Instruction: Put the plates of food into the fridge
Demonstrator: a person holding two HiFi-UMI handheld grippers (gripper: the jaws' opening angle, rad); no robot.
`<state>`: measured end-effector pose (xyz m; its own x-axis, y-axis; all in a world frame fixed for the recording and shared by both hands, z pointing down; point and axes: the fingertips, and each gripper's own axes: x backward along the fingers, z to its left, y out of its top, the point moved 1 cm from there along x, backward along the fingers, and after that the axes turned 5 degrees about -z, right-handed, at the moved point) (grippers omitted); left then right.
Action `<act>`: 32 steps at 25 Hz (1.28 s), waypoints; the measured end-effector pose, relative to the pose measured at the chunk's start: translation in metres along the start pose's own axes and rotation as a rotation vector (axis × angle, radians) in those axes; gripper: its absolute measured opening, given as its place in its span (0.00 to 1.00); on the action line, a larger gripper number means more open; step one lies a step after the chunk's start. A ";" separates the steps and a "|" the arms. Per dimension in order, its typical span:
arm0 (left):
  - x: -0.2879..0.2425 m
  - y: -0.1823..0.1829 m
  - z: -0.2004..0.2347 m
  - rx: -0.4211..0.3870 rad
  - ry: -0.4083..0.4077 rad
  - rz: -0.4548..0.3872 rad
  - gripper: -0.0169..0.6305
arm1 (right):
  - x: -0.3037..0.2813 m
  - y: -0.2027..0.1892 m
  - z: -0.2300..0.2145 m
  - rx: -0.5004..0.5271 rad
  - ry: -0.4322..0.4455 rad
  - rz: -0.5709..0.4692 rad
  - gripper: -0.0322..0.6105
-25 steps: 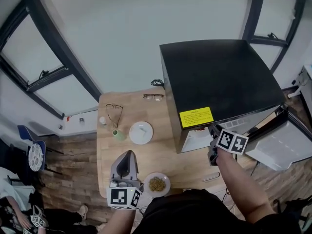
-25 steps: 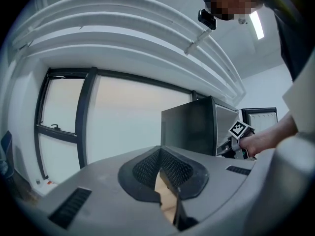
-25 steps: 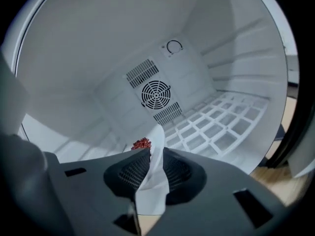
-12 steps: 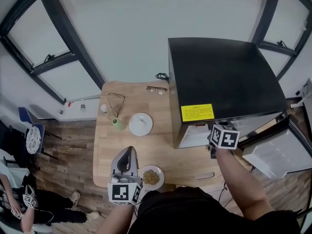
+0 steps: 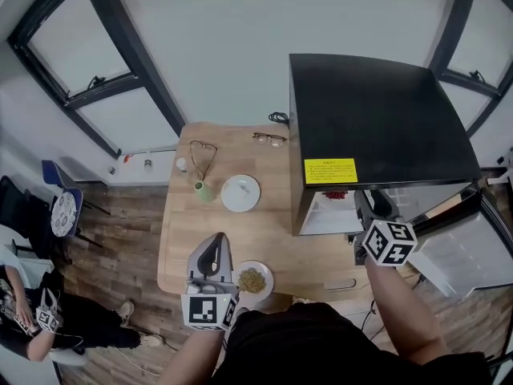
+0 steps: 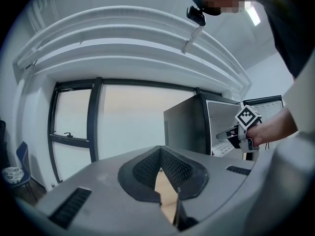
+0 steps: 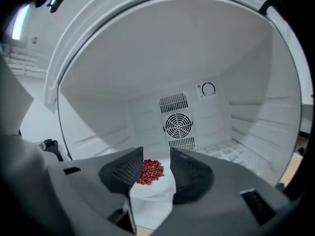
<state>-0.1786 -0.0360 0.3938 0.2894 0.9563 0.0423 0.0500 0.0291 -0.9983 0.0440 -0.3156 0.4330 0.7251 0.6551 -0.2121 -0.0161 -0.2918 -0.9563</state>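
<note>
While the bean plate sits inside the fridge between the just-opened, released jaws of your right gripper, your left gripper, jaws clenched empty, hovers by the grain plate, lower centre, still on the counter.

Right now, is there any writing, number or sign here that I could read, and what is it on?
Yellow label on top of the fridge: printed lines, too small to read.
Dial on the back wall inside the fridge: a ring mark, no legible numbers.
Marker cubes: black-and-white squares only, no words.
Nothing else carries readable text.
</note>
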 end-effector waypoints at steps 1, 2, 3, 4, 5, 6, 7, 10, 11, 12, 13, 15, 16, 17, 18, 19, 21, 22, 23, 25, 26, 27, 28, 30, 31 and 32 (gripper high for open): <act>0.003 -0.002 0.002 0.003 0.002 0.009 0.03 | 0.005 0.001 0.003 -0.004 0.006 -0.014 0.34; 0.006 -0.004 0.004 0.006 -0.001 0.015 0.03 | 0.010 0.000 0.006 -0.006 0.010 -0.023 0.34; 0.008 -0.005 0.005 0.009 -0.008 0.016 0.03 | 0.016 -0.001 0.008 -0.008 0.011 -0.029 0.34; 0.011 -0.005 0.007 0.009 -0.017 0.017 0.03 | 0.022 -0.003 0.012 -0.008 0.012 -0.033 0.34; 0.015 -0.004 0.011 0.005 -0.024 0.018 0.03 | 0.028 -0.005 0.017 -0.007 0.013 -0.036 0.34; 0.020 -0.002 0.017 -0.002 -0.028 0.021 0.03 | 0.033 -0.008 0.024 -0.006 0.017 -0.040 0.34; 0.026 -0.001 0.024 -0.008 -0.028 0.026 0.03 | 0.038 -0.012 0.032 -0.005 0.024 -0.044 0.34; 0.045 -0.001 0.046 -0.014 -0.020 0.037 0.03 | 0.053 -0.025 0.058 -0.010 0.046 -0.058 0.33; 0.052 -0.001 0.053 -0.016 -0.018 0.032 0.03 | 0.058 -0.032 0.067 -0.011 0.051 -0.056 0.31; 0.060 0.000 0.060 -0.017 -0.014 0.031 0.03 | 0.061 -0.040 0.077 -0.013 0.057 -0.050 0.30; 0.067 0.001 0.067 -0.014 -0.010 0.027 0.03 | 0.064 -0.049 0.087 -0.017 0.065 -0.041 0.28; 0.080 0.001 0.082 -0.012 -0.003 0.007 0.03 | 0.067 -0.068 0.108 -0.033 0.090 -0.016 0.28; 0.085 -0.001 0.089 -0.010 -0.002 0.006 0.03 | 0.067 -0.077 0.120 -0.040 0.106 0.000 0.27; 0.090 -0.004 0.096 -0.005 -0.002 0.012 0.03 | 0.070 -0.086 0.133 -0.035 0.125 0.016 0.27; 0.095 -0.008 0.102 0.003 -0.005 0.021 0.03 | 0.073 -0.094 0.148 -0.019 0.146 0.028 0.27; 0.099 -0.013 0.108 0.010 -0.010 0.028 0.03 | 0.078 -0.102 0.163 -0.001 0.167 0.038 0.27; 0.108 -0.023 0.120 0.013 -0.022 0.038 0.03 | 0.086 -0.119 0.189 -0.005 0.204 0.056 0.27; 0.114 -0.028 0.127 0.009 -0.026 0.045 0.03 | 0.089 -0.130 0.200 -0.027 0.214 0.070 0.27; 0.119 -0.032 0.133 0.008 -0.027 0.051 0.03 | 0.093 -0.141 0.208 -0.053 0.215 0.088 0.27; 0.127 -0.041 0.141 0.015 -0.037 0.062 0.03 | 0.103 -0.165 0.215 -0.105 0.186 0.133 0.27; 0.127 -0.044 0.142 0.015 -0.052 0.065 0.03 | 0.109 -0.176 0.217 -0.119 0.160 0.154 0.27; 0.127 -0.047 0.142 0.010 -0.074 0.067 0.03 | 0.116 -0.187 0.218 -0.124 0.134 0.174 0.27; 0.128 -0.049 0.140 0.000 -0.098 0.071 0.03 | 0.123 -0.198 0.222 -0.134 0.115 0.190 0.27; 0.129 -0.051 0.135 -0.025 -0.148 0.073 0.03 | 0.137 -0.216 0.228 -0.197 0.090 0.205 0.27; 0.129 -0.051 0.132 -0.034 -0.168 0.070 0.03 | 0.141 -0.225 0.228 -0.239 0.076 0.206 0.27; 0.130 -0.052 0.130 -0.038 -0.183 0.067 0.03 | 0.144 -0.234 0.227 -0.276 0.064 0.207 0.27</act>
<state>-0.2679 0.1244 0.4457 0.1148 0.9927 -0.0357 0.0735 -0.0444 -0.9963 -0.0041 0.0057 0.5802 0.7679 0.5200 -0.3741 0.0134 -0.5969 -0.8022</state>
